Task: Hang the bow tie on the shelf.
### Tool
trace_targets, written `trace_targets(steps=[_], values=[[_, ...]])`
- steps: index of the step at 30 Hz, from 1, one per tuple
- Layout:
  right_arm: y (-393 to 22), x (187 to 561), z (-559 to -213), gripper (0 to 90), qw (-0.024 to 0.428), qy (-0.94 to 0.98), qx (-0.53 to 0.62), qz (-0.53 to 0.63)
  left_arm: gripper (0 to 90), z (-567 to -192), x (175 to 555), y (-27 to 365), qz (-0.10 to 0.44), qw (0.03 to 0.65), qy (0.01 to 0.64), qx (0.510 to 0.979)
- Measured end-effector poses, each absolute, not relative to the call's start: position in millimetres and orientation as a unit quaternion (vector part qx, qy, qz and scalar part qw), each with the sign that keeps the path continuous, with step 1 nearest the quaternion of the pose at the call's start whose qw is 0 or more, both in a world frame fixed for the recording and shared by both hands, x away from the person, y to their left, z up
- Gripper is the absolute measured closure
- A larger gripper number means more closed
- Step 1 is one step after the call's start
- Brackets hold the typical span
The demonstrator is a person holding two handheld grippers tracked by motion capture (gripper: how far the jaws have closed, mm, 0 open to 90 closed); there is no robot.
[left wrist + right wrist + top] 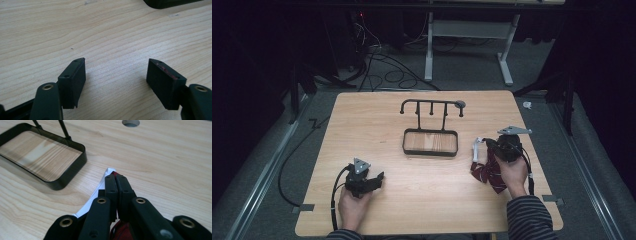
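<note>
A dark red striped bow tie (490, 173) with a white neck strap (475, 148) hangs at the right side of the wooden table. My right gripper (486, 145) is shut on it near the strap end, a little above the tabletop. In the right gripper view the gripper (115, 178) has its jaws pressed together, with the white strap (96, 195) and red cloth (122, 232) pinched between them. My left gripper (380, 178) rests near the front left of the table. Its jaws (116, 60) stand wide open over bare wood with nothing between them.
A black hanger stand (432, 103) with several pegs rises from a black-rimmed tray base (430, 153) at the table's middle. The tray rim (67, 178) lies just left of my right gripper. A round hole (130, 122) is in the tabletop beyond. Cables lie on the floor behind the table.
</note>
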State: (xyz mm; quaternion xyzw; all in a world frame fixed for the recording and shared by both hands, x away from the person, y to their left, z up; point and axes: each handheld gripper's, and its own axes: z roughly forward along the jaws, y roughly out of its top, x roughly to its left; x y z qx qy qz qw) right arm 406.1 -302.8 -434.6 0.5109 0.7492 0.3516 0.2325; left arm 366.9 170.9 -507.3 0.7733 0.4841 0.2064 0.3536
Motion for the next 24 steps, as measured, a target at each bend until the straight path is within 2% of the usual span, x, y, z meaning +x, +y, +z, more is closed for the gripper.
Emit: trace_targets(steps=[24], values=[[-284.9,369.4,-383.7,90.0,0.259,0.755,0.444,0.407,32.0,-507.3,366.8,170.7,0.207,0.353,0.484,0.773]])
